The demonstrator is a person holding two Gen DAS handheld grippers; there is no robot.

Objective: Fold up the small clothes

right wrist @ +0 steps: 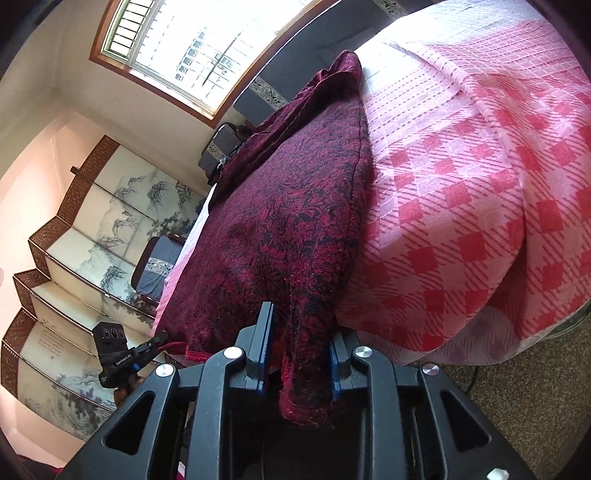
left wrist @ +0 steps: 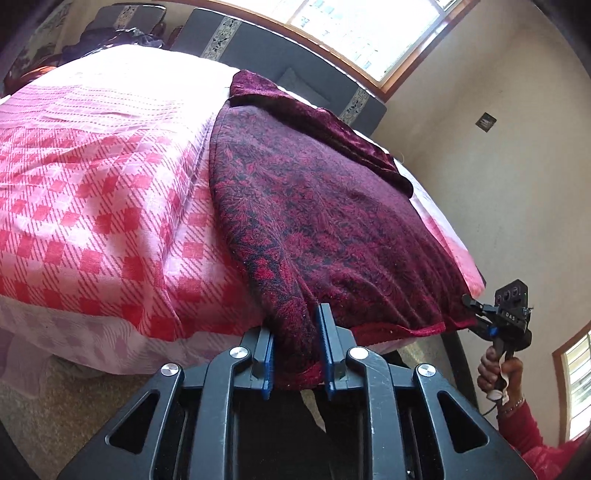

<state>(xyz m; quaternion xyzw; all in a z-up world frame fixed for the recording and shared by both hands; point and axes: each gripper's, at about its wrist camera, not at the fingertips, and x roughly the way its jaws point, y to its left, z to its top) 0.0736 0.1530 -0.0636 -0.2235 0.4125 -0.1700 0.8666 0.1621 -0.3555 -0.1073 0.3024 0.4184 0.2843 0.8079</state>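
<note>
The maroon garment (left wrist: 317, 206) lies spread across a bed, a dark red knit patterned with black leaf-like figures and trimmed along its near hem with a brighter red velvety band. A plainer, deep-red velvet portion is bunched at its far end, toward the grey headboard (left wrist: 236, 40). The cloth rests on a pink-and-red checked bedspread (left wrist: 96, 206), and its near edge hangs over the side of the mattress.

The left claw (left wrist: 297, 350) grips one near corner of the hem, its two blue-padded fingers closed down to the thickness of the gathered fabric. The right claw (right wrist: 299, 354) pinches the other near corner in the same way, a fold of knit drooping between its fingers. Each claw appears small in the other's camera (the right claw (left wrist: 471, 302) held on a pistol handle by a hand (left wrist: 498, 369) in a red sleeve, the left claw (right wrist: 159, 338) seen against a painted folding screen (right wrist: 92, 240)), and in both views the tips meet the red hem at the corners.

The garment's long side edge runs straight up the bedspread, leaving a broad stretch of checked cover beside it. The opposite side edge lies close to the bed's far side. A barred window (left wrist: 369, 33) stands behind the headboard, and brown carpet (right wrist: 524, 387) shows below the mattress.
</note>
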